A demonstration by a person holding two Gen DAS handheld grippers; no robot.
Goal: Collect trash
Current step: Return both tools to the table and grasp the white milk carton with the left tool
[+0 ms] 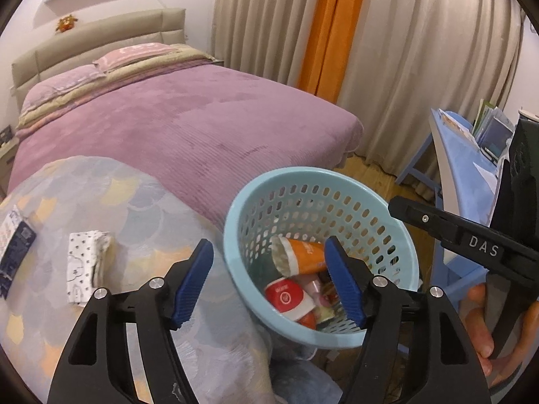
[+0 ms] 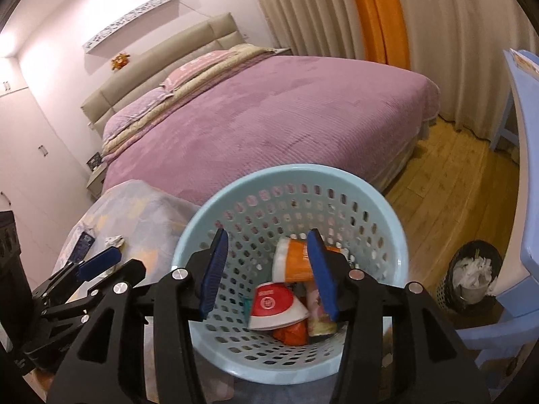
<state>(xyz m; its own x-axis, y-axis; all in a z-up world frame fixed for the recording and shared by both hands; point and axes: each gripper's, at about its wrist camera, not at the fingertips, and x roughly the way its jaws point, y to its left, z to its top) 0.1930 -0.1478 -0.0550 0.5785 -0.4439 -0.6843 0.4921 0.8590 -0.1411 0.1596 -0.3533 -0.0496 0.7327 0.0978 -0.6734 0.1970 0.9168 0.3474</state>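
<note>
My left claw was wide open, empty, beside my equally open, empty right claw. Remaining trash, a white patterned tissue packet, lay far left on the quilt, long axis near-to-far; left claw nearer. Light-blue perforated plastic basket sat right.

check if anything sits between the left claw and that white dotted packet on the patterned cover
Nothing visible does. The left claw is open, and the white dotted packet lies uncovered on the patterned cover, just left of it, beside the blue basket.

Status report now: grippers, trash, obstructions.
Left gripper open, empty. Right gripper open, empty over blue basket. Cups already inside; two packets left on the blanket. Nothing blocking.
</note>
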